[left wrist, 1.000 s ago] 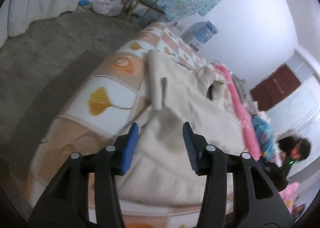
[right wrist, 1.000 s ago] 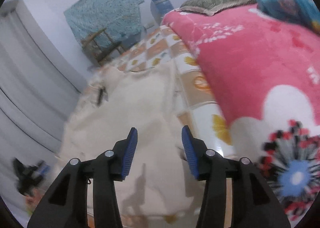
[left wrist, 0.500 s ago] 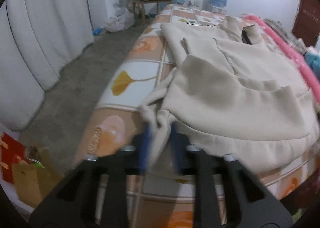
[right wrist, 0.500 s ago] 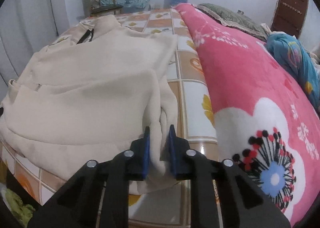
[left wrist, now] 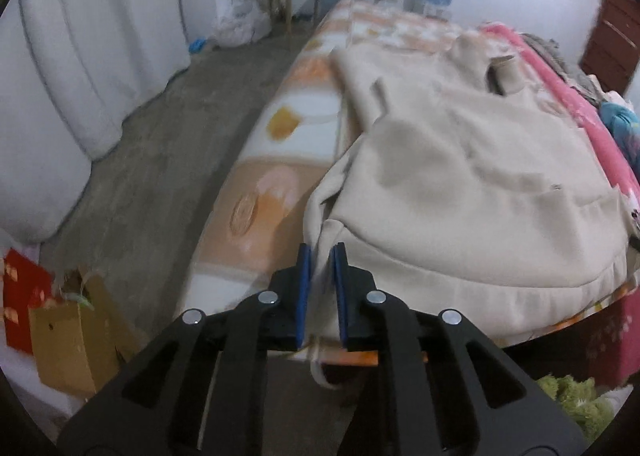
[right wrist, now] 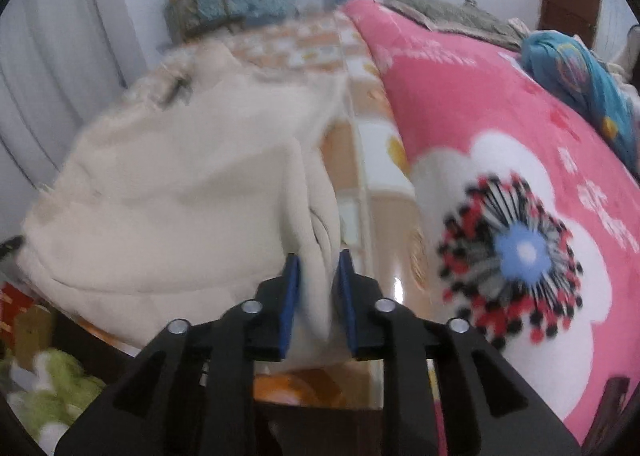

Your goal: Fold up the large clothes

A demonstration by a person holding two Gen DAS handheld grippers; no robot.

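The left gripper (left wrist: 322,256) has its blue pads clamped on a bunched corner of the cream garment (left wrist: 472,183) at lower centre; the right gripper (right wrist: 318,262) pinches another bunched fold of the same garment (right wrist: 192,183); the garment spreads across the orange-patterned bed (left wrist: 280,159); a pink floral blanket (right wrist: 520,159) fills the right of the right wrist view.

from the left wrist we look along the left gripper (left wrist: 321,256) up the bed's floor-side edge, from the right wrist along the right gripper (right wrist: 316,264) beside the pink blanket (right wrist: 520,127), both close at the foot end, sharing the cream garment (left wrist: 460,183) and far wall.
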